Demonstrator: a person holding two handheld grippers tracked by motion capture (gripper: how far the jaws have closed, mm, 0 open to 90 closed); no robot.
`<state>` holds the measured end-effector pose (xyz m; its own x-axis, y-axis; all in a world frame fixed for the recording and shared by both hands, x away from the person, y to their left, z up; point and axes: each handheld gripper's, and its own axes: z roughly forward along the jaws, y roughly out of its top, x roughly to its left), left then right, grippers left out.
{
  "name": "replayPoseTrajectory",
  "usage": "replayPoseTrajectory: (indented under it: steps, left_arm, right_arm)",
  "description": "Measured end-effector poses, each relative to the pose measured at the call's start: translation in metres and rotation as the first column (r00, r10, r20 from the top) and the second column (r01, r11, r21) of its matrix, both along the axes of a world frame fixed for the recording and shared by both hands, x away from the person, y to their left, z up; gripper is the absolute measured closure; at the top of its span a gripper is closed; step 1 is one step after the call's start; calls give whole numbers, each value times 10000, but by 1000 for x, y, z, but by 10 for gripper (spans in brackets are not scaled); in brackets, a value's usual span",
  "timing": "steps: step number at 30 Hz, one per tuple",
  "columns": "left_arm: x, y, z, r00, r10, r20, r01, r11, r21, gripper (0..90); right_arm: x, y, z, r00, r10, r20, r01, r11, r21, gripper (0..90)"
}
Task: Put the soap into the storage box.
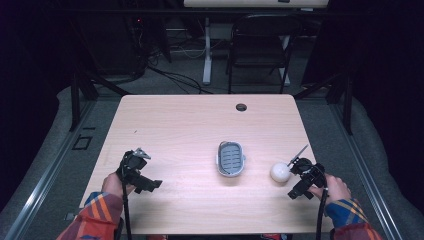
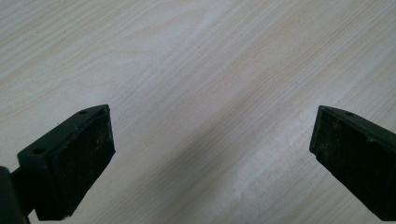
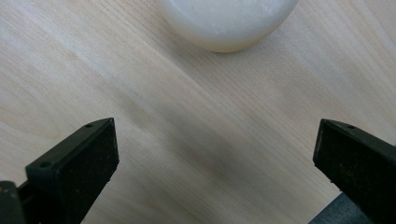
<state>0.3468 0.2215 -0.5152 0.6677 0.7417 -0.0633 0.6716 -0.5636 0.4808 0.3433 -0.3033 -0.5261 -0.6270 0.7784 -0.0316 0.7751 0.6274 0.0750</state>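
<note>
A round white soap bar (image 1: 280, 172) lies on the light wood table (image 1: 190, 125), right of centre. Just to its right is my right gripper (image 1: 298, 168), held by a hand; in the right gripper view it (image 3: 215, 149) stands open, with the soap bar (image 3: 229, 21) a short way ahead of the jaws and bare wood between them. A grey slotted soap dish (image 1: 231, 158) sits mid-table, left of the soap. My left gripper (image 1: 134, 161) is at the table's left; in the left gripper view it (image 2: 212, 140) is open over bare wood.
A round cable hole (image 1: 241, 107) sits near the table's far edge. Beyond the table stand a black folding chair (image 1: 260, 45) and a white desk leg (image 1: 207, 50). Plaid sleeves (image 1: 95, 217) come in from the bottom at both sides.
</note>
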Motion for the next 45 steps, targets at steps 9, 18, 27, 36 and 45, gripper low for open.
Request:
replayPoseTrajectory:
  steps: [9,18,27,36,45]
  left_arm:
    - [0,0,0,10000,-30,15,30,10000,-27,0]
    - [0,0,0,10000,-23,45,23,10000,-36,0]
    - [0,0,1,10000,-9,53,9,10000,-47,0]
    - [0,0,0,10000,-33,36,33,10000,-32,0]
    - [0,-1,0,10000,-48,46,48,10000,-32,0]
  right_arm:
    - [5,3,2,10000,82,-50,-83,9998,-157,0]
    - [12,8,7,10000,-23,52,22,9999,160,0]
    - [20,14,14,9999,160,-48,-161,9999,-46,0]
    - [27,23,15,9996,188,191,-192,9996,184,0]
    - [36,34,9,9978,495,441,-498,9987,64,0]
